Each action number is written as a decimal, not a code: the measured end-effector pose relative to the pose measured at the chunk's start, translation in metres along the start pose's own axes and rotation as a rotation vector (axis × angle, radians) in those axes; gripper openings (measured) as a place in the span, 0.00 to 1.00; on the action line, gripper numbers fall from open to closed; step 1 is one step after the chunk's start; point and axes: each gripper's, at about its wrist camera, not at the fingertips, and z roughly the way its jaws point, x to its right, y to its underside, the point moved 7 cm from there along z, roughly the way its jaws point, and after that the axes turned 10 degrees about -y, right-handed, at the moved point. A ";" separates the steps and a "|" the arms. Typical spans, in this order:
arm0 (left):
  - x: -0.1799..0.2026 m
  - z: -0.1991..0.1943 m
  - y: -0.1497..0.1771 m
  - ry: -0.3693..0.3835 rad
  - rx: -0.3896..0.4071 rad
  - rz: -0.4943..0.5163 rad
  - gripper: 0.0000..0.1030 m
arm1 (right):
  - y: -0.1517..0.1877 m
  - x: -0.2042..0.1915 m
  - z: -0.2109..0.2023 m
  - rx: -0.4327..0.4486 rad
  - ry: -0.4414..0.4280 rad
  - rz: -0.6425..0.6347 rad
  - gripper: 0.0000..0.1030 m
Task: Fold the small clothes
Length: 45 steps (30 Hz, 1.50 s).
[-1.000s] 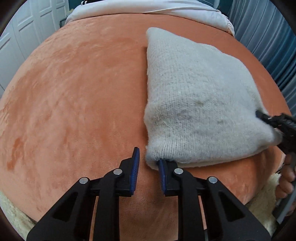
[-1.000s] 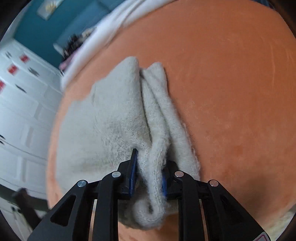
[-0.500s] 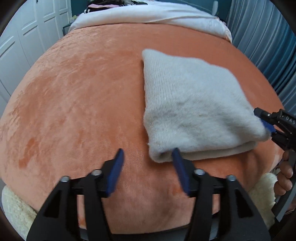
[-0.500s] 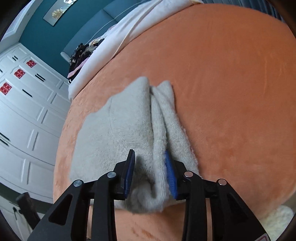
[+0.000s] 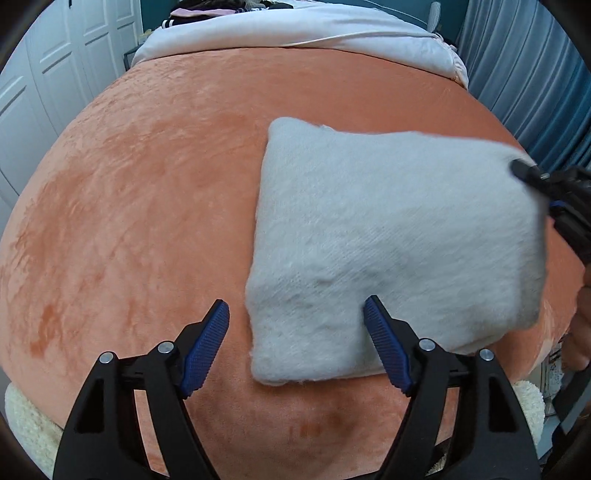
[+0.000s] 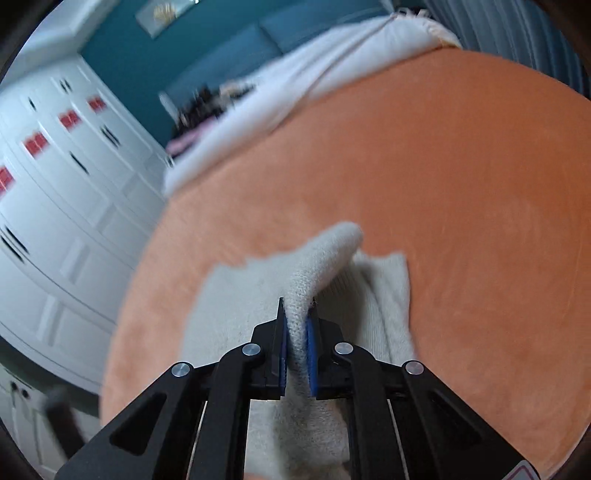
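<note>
A cream knit garment (image 5: pixel 388 236) lies folded on the orange plush blanket (image 5: pixel 147 203). My left gripper (image 5: pixel 295 301) hovers over its near left corner with the jaws opening wide. The corner shows between the fingers, and the pads do not press on it. My right gripper (image 6: pixel 298 306) is shut on a raised fold of the garment (image 6: pixel 236 295), lifting its edge off the blanket (image 6: pixel 461 184). In the left wrist view the right gripper (image 5: pixel 535 177) sits at the garment's far right corner, which is lifted and blurred.
White bedding (image 5: pixel 295 29) covers the far end of the bed. White closet doors (image 5: pixel 37 92) stand to the left, and a blue curtain (image 5: pixel 535 74) hangs on the right. A cream fluffy throw (image 5: pixel 26 417) lines the near edge. A person's hand (image 5: pixel 580 332) shows at the right.
My left gripper let go of the garment's near corner, opened wide and rose. My right gripper opened briefly, then shut on a fold and lifted it.
</note>
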 end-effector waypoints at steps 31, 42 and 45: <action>0.015 0.009 0.030 -0.093 -0.023 0.055 0.80 | 0.103 0.063 -0.034 -0.110 0.146 0.112 0.15; 0.018 0.002 0.029 -0.113 -0.010 0.061 0.79 | 0.063 0.025 -0.025 -0.077 0.196 0.008 0.48; 0.016 -0.001 0.031 -0.112 -0.017 0.072 0.79 | 0.065 0.038 -0.006 -0.141 0.186 0.036 0.48</action>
